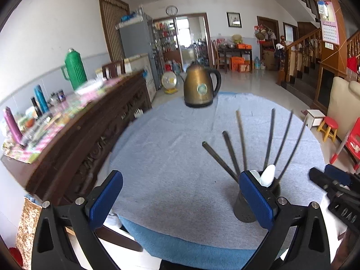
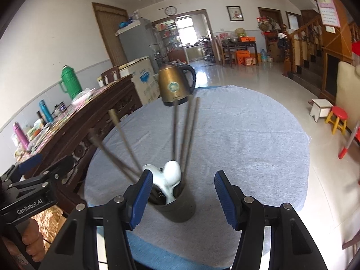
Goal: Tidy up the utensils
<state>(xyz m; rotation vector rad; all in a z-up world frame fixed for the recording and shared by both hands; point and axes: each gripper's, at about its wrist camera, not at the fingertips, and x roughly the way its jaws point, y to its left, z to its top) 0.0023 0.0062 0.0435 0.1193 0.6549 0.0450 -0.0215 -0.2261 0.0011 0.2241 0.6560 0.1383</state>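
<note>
Chopsticks [image 2: 184,130] and white spoons [image 2: 172,172] stood gathered in holder [image 2: 177,209] near table's [image 1: 175,139] front edge — probably sorted; left gripper [image 1: 180,200] and right gripper [image 2: 180,198] gaped wide, empty.

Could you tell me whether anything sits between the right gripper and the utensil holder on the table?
Nothing visible does. The right gripper, jaws wide apart, has the dark utensil holder directly ahead on the grey tablecloth, partly behind its left pad. The kettle stands far beyond, at the table's far edge.
</note>
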